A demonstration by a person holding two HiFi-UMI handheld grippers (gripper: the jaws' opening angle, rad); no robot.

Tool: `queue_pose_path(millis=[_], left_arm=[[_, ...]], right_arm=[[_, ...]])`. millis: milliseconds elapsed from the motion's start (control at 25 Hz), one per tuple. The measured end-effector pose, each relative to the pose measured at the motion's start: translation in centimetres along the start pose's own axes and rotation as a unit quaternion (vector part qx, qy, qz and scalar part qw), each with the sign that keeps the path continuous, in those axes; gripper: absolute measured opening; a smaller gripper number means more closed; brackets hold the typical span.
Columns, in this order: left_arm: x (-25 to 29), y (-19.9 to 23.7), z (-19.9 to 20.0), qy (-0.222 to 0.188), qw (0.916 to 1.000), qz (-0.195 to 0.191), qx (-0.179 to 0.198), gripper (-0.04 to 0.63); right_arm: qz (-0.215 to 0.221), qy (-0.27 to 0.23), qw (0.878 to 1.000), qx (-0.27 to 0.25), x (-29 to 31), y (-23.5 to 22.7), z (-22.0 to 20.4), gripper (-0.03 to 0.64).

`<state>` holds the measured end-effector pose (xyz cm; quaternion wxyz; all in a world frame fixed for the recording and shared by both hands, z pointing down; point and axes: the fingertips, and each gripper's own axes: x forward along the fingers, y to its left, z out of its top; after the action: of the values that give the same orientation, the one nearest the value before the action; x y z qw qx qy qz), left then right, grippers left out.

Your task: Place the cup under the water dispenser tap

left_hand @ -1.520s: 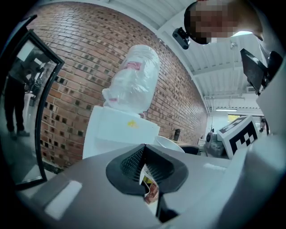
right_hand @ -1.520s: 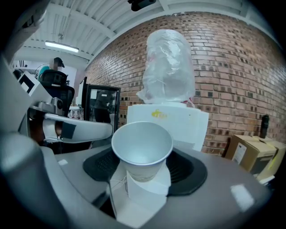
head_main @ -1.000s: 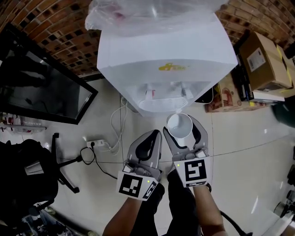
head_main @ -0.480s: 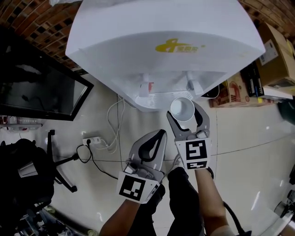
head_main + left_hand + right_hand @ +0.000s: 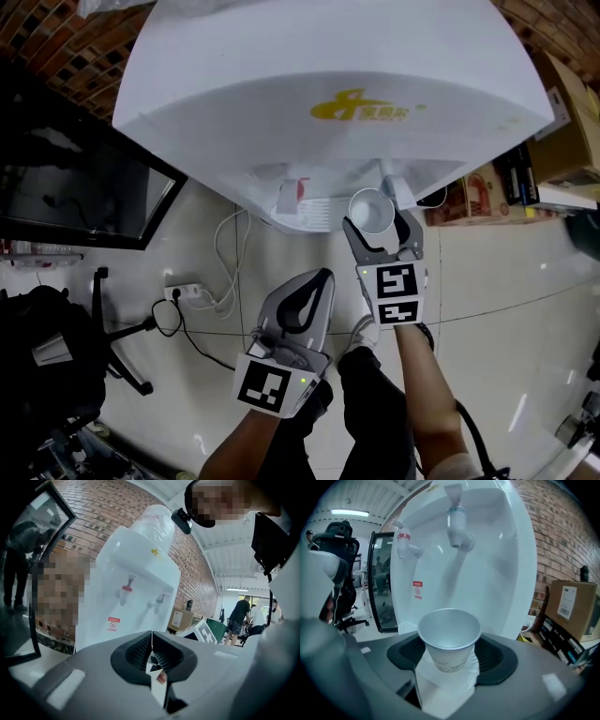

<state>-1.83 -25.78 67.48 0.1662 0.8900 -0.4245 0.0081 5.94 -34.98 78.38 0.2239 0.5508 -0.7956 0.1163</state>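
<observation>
An empty white paper cup (image 5: 369,210) (image 5: 449,639) stands upright between the jaws of my right gripper (image 5: 382,230) (image 5: 452,656), which is shut on it. The cup sits just below and a little in front of the white tap (image 5: 457,521) (image 5: 394,185) of the white water dispenser (image 5: 328,94) (image 5: 487,569). A second tap with a red lever (image 5: 404,543) (image 5: 290,194) is to the left. My left gripper (image 5: 305,298) (image 5: 152,652) hangs lower and to the left, shut with nothing in it, away from the dispenser (image 5: 136,592).
A drip tray (image 5: 319,211) sits under the taps. Cardboard boxes (image 5: 553,141) (image 5: 567,604) stand to the right of the dispenser. A dark glass-fronted cabinet (image 5: 75,192), a power strip with cables (image 5: 192,291) and a black chair (image 5: 56,356) are on the left.
My right gripper has carried the cup forward and down, close under the white tap. The left gripper has sunk a little. The dispenser fills more of the head view.
</observation>
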Motion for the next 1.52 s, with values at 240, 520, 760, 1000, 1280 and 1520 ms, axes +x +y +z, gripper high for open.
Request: queue_pose_path(millis=[240,520,760,1000,1280,1520], left_arm=[[0.5,-0.3,-0.3,0.003,1.0000,-0.001,0.003,-0.003],[0.6,-0.1,-0.7,0.006,1.0000,0.001,0.000,-0.003],[0.5,0.0,-0.9,0.008,1.0000,0.005,-0.003,-0.003],[0.0,0.2,-0.8,0.015,0.9998,0.006,-0.009,-0.003],[-0.8,-1.2,1.4,0.021,0.9996,0.000,-0.019,-0.003],[-2.2,-2.8,5.0,0.017,0.9997,-0.001,-0.017,-0.003]], right_arm=[[0.000,-0.030,1.000,0.008,0.5,-0.3,0.6,0.333],[0.005,-0.029,0.999,0.030,0.8,-0.7,0.4,0.344],[0.006,-0.044,0.998,0.036,0.4,-0.5,0.8,0.399],[0.000,-0.057,0.997,0.045,-0.8,-0.9,1.6,0.399],[0.011,-0.031,0.998,0.044,-3.8,0.1,2.9,0.397],[0.028,-0.026,0.998,0.049,-7.9,2.3,6.0,0.397]])
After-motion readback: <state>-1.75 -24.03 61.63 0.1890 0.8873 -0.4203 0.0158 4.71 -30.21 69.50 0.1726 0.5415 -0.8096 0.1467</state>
